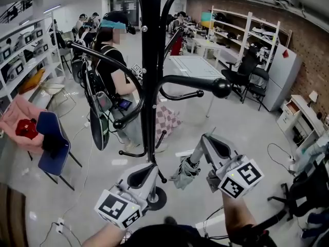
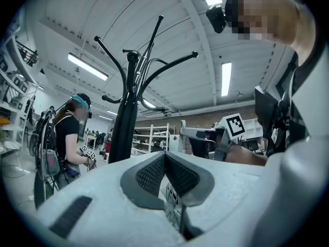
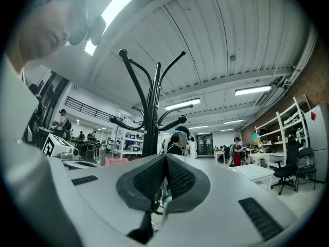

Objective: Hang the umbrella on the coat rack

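The black coat rack [image 1: 150,86] stands right in front of me, and one ball-tipped hook [image 1: 221,87] reaches to the right at mid height. A folded grey umbrella [image 1: 184,173] hangs low beside the rack's base, just under my right gripper [image 1: 204,139]. That gripper is shut, and a thin loop [image 3: 157,201] shows below its pads. My left gripper [image 1: 153,168] is also shut, close against the pole near the base, with nothing seen between its pads. In the left gripper view the rack [image 2: 126,117] rises beyond the left gripper [image 2: 165,156]. In the right gripper view the rack [image 3: 150,122] stands beyond the right gripper [image 3: 165,158].
A person [image 1: 115,81] with a backpack and hand-held grippers stands just behind the rack on the left. A blue chair [image 1: 51,138] is at the left. A white table [image 1: 193,66] and black office chairs [image 1: 252,76] are behind on the right. Cables lie on the floor.
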The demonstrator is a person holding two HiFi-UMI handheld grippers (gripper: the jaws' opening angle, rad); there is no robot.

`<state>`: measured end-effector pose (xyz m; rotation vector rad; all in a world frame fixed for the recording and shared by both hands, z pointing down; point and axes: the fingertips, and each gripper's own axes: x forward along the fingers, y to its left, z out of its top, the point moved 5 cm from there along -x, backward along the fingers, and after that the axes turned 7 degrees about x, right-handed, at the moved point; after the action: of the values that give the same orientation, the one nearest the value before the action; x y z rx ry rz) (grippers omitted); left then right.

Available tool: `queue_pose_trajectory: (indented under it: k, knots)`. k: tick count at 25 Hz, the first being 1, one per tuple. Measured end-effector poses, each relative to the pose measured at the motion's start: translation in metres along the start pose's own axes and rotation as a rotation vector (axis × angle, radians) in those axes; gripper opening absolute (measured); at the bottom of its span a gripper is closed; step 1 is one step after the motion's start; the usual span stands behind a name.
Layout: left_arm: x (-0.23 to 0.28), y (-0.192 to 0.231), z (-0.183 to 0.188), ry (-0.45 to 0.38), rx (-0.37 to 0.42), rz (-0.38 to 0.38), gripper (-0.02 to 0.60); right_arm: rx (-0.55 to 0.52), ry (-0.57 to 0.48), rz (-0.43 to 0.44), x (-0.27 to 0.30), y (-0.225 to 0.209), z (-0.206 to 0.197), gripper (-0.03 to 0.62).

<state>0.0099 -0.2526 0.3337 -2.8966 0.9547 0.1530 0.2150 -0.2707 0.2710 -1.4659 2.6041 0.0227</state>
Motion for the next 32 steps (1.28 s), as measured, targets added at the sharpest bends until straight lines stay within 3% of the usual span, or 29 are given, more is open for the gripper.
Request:
queue_pose_trajectory:
  k: [14,32]
  knots:
    - [0.012,0.011,0.005,-0.013,0.027,0.117,0.011,-0.02,-0.026,0.15,0.049,-0.029,0.035,0.008]
    - [0.021,0.013,0.001,-0.004,0.03,0.166,0.011,-0.047,-0.02,0.307,0.071,-0.034,0.059,0.008]
